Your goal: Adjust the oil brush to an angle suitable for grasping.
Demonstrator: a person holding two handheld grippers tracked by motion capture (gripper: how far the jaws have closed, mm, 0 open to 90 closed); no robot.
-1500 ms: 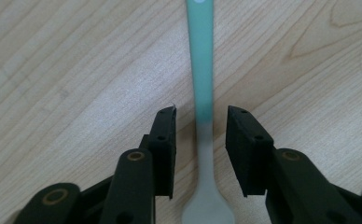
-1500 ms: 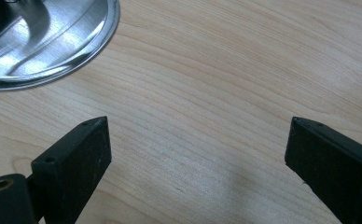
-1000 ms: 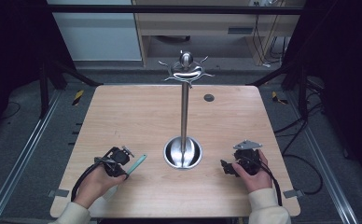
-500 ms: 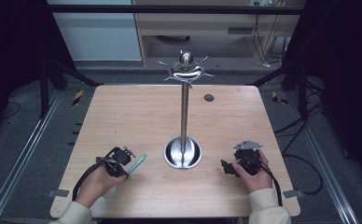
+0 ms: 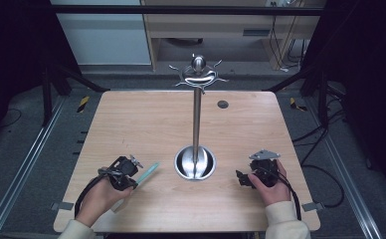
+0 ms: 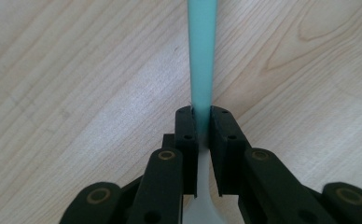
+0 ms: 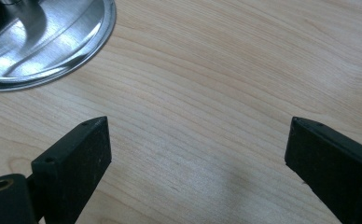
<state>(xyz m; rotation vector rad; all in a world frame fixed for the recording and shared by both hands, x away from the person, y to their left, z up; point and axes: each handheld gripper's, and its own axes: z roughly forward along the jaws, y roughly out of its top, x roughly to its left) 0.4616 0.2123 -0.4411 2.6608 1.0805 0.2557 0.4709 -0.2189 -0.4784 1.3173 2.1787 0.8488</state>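
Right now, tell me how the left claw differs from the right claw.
The left claw is shut on a teal strip; the right claw is wide open and holds nothing. The left claw sits left of the stand's base, the right claw to its right, with the base's rim near its jaw. Both are black, hand-held and low over the wooden table.

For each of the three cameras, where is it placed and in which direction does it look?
High view: above the person's side, looking forward and down on the table; both hands show, with left gripper and right gripper.
Left gripper view: rides the left gripper, jaws clamping a teal strip.
Right gripper view: rides the right gripper, jaws apart.
Shared: high and right gripper views both show the metal stand's base.
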